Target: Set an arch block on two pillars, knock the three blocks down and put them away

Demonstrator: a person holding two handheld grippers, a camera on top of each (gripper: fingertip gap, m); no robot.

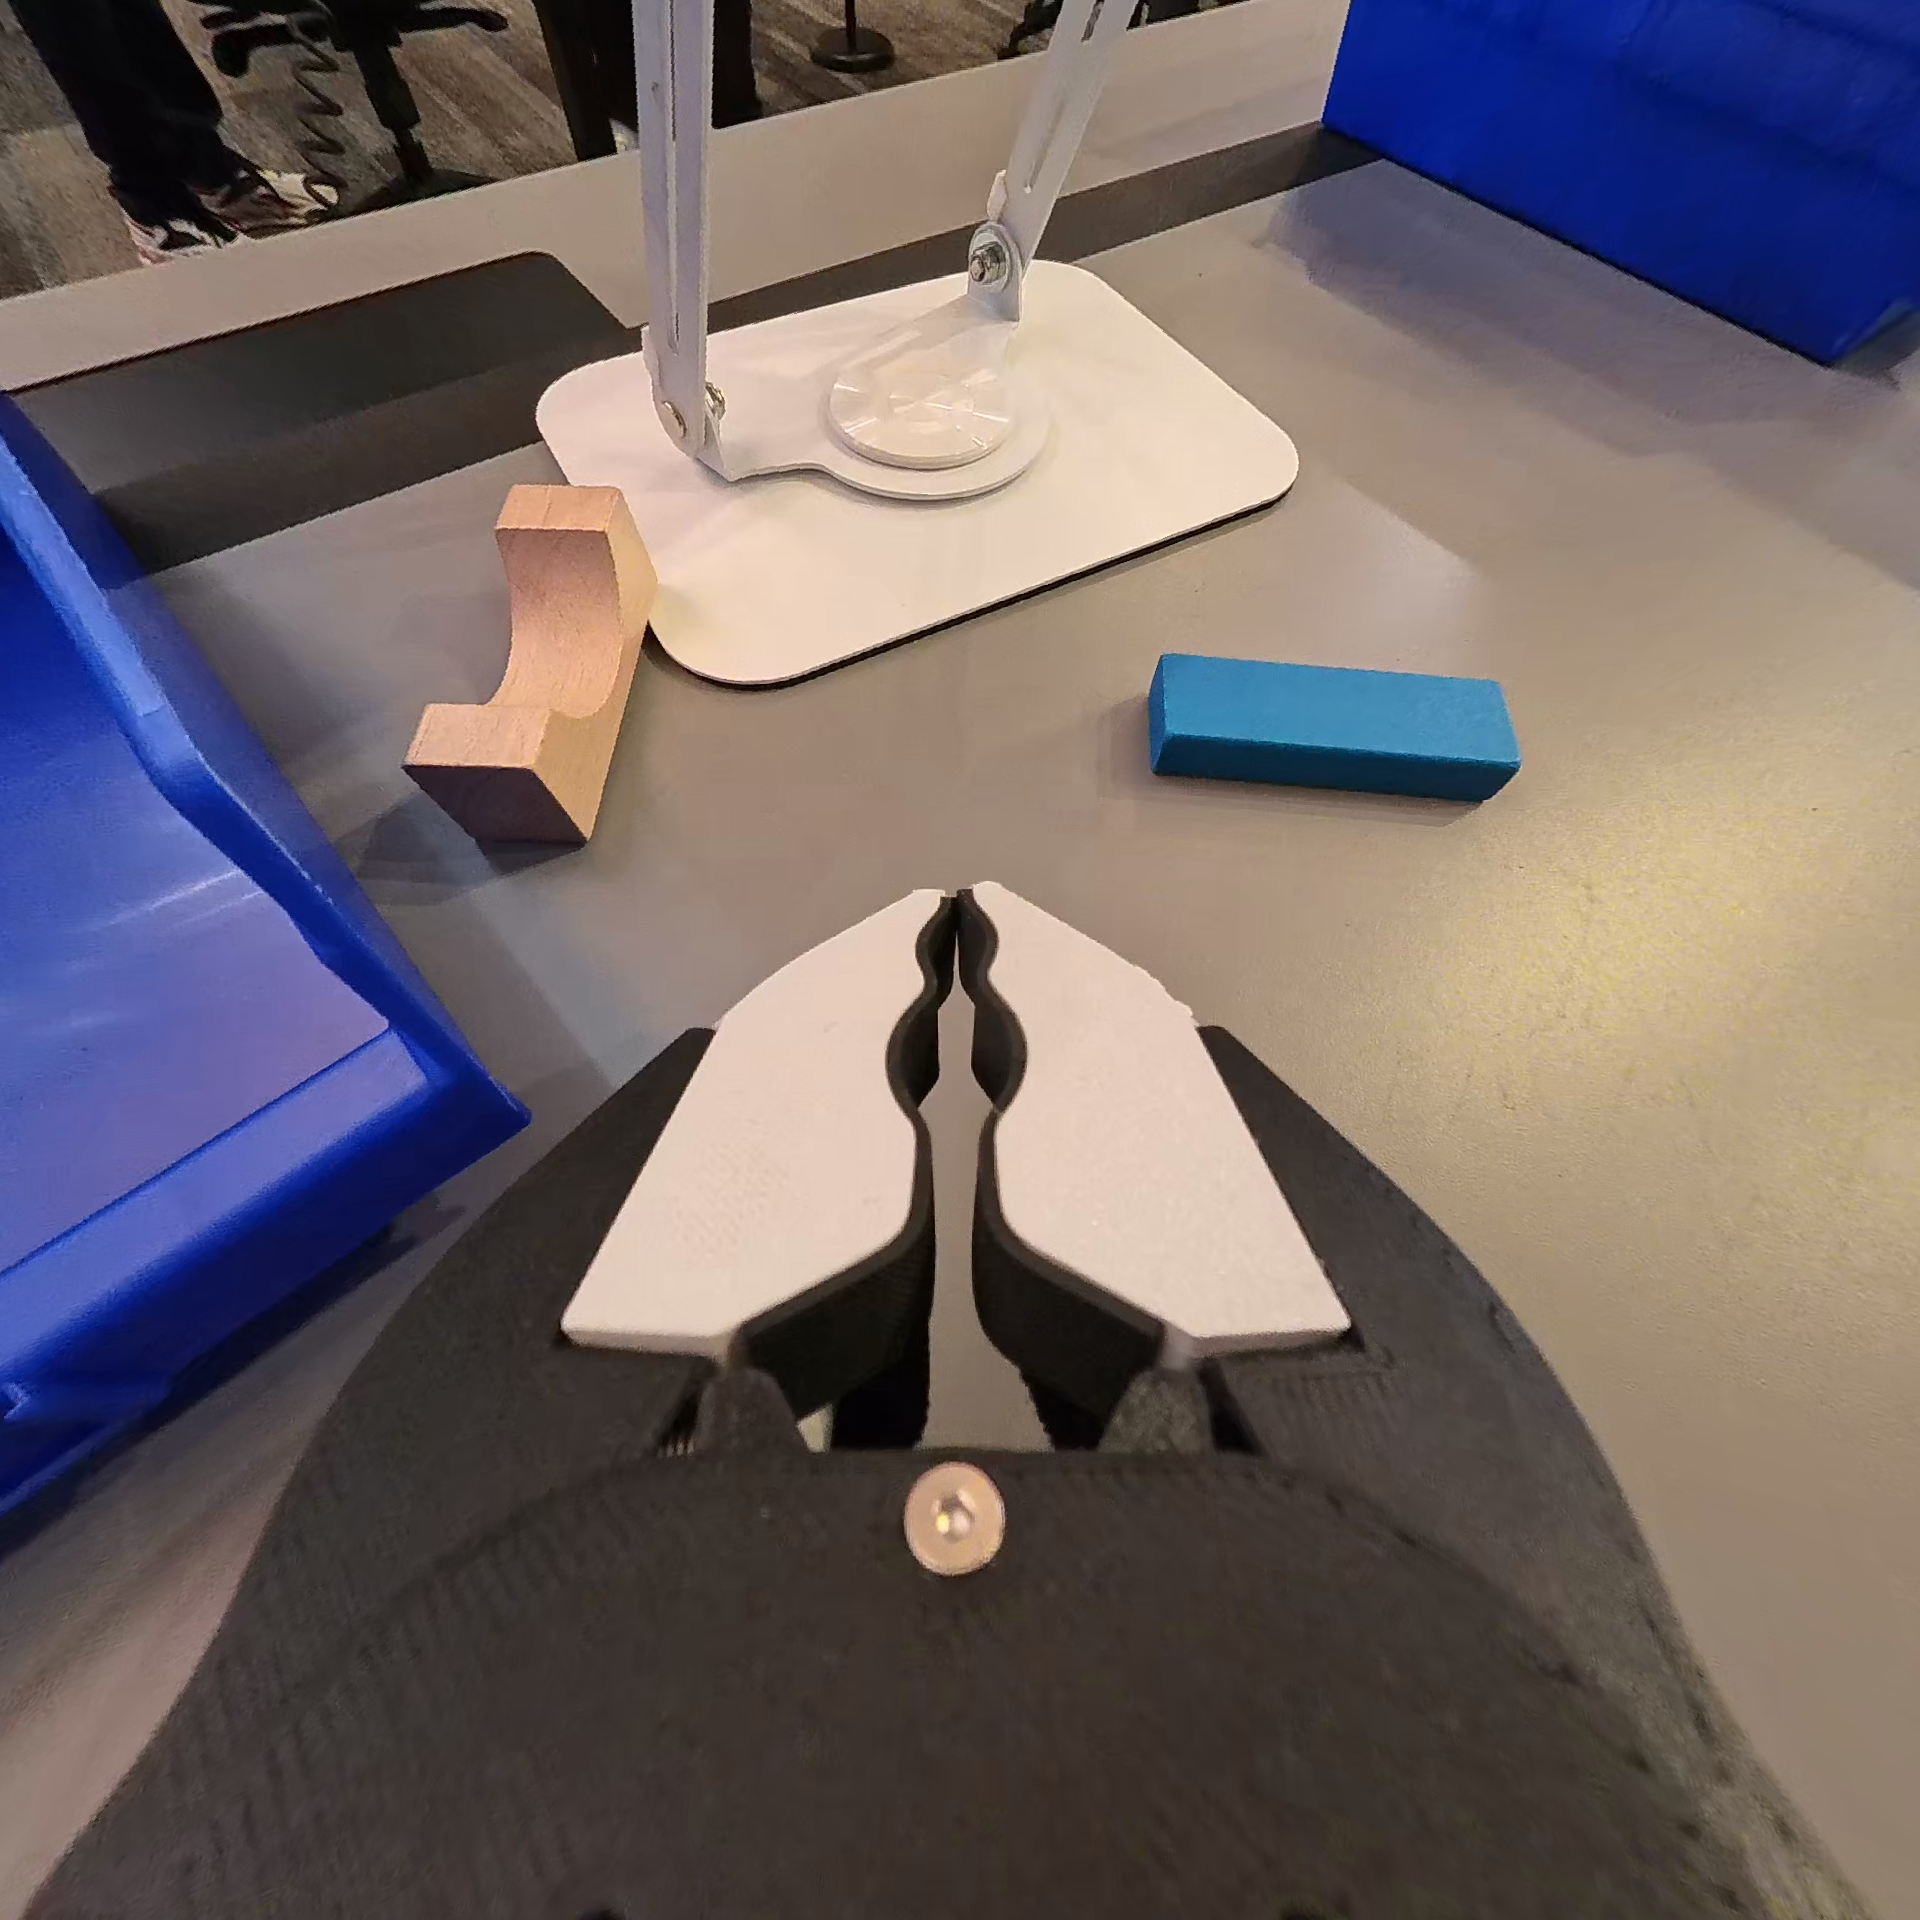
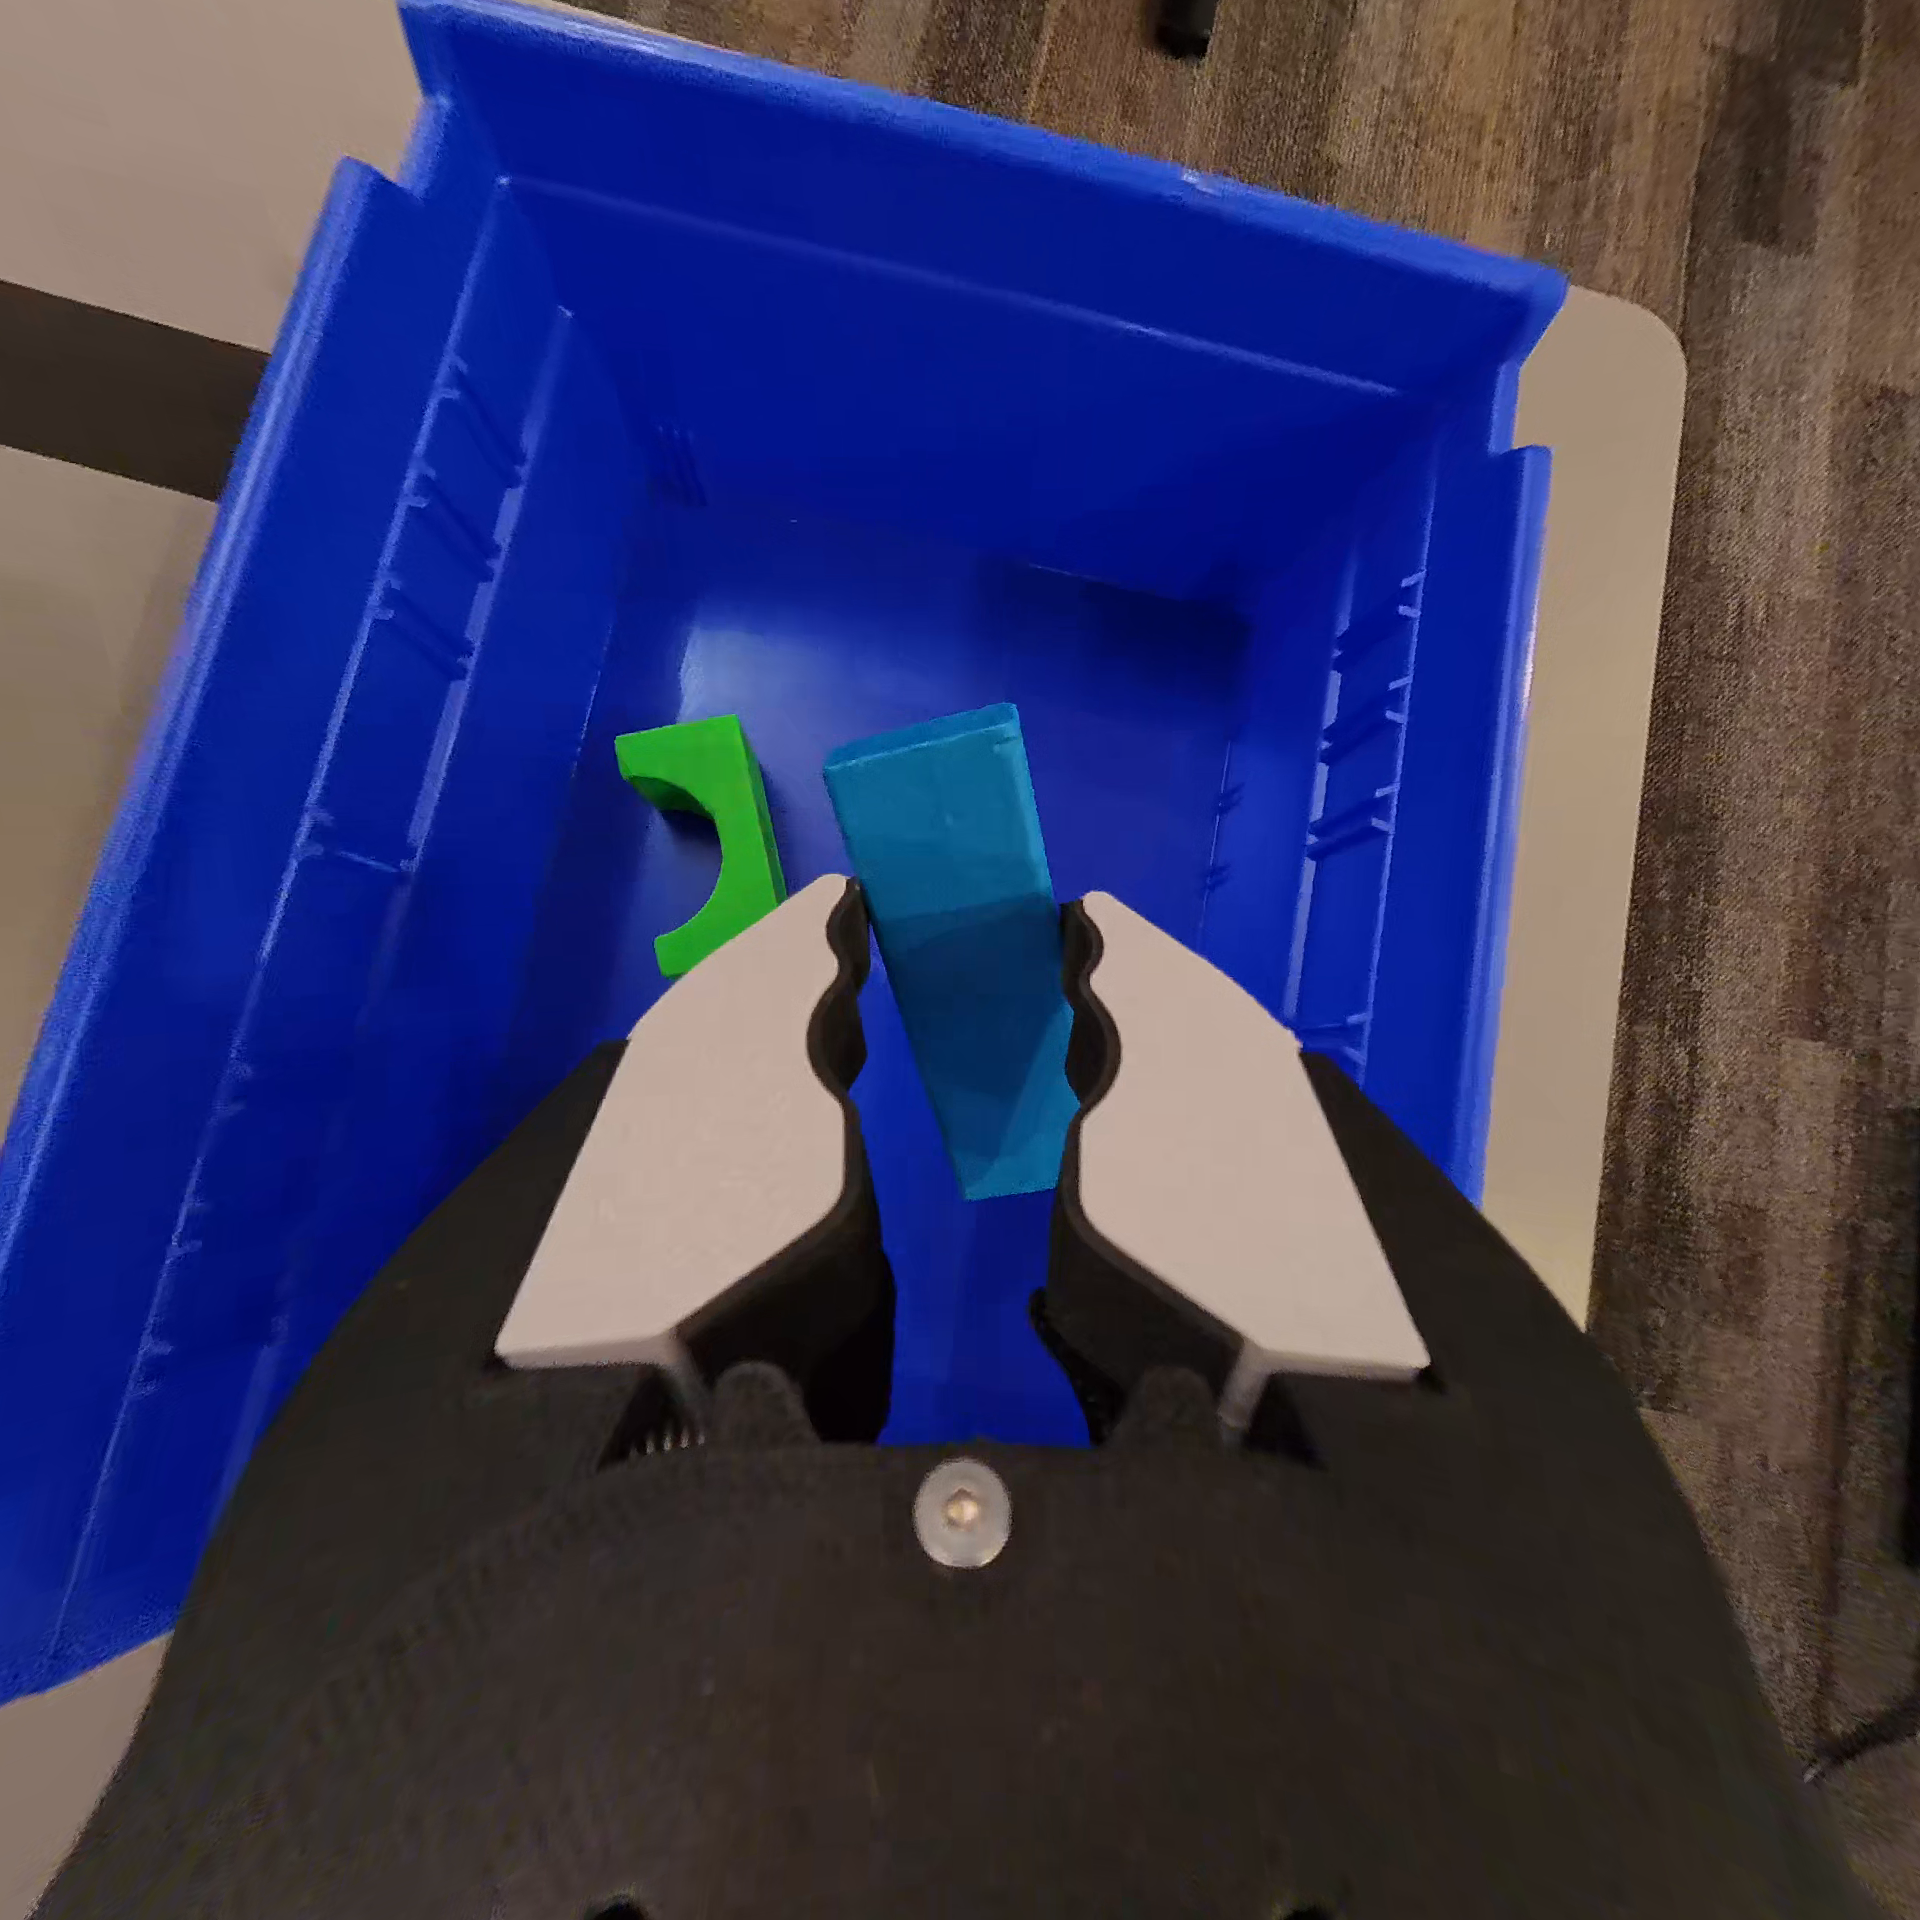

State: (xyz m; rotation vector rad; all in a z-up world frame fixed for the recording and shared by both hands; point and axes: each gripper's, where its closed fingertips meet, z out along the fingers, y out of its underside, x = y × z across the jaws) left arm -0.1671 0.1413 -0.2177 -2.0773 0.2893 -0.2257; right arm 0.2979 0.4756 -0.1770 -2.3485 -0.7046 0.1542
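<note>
Closest to me on the right side, the right gripper (image 2: pixel 961 904) hangs over the blue bin (image 2: pixel 1351 343) with a teal pillar block (image 2: pixel 951 935) between its fingers; the left pad looks slightly clear of the block while the right one sits against it, so I cannot tell whether it is gripped or just let go. Below and beyond it, a green arch block (image 2: pixel 717 831) lies on the bin floor just to the left of the pillar. I see nothing else in that bin, though a dark patch farther back may be only a shadow. I judge I am in the putting-away stage, lowering or dropping this pillar into the bin. On the other side, the left gripper (image 1: pixel 958 894) hovers above the grey table (image 1: pixel 1455 1039) with its fingers pressed nearly together and nothing in them. Just beside it to the left is the corner of a second blue bin (image 1: pixel 260 1039), and what I see of its inside holds nothing. Farther out, a wooden arch block (image 1: pixel 540 675) lies on its side, touching the white lamp base (image 1: pixel 1091 520), and a second teal pillar block (image 1: pixel 1335 727) lies flat well to its right. Next I would spread the left fingers wide and come down square over one of these.
</note>
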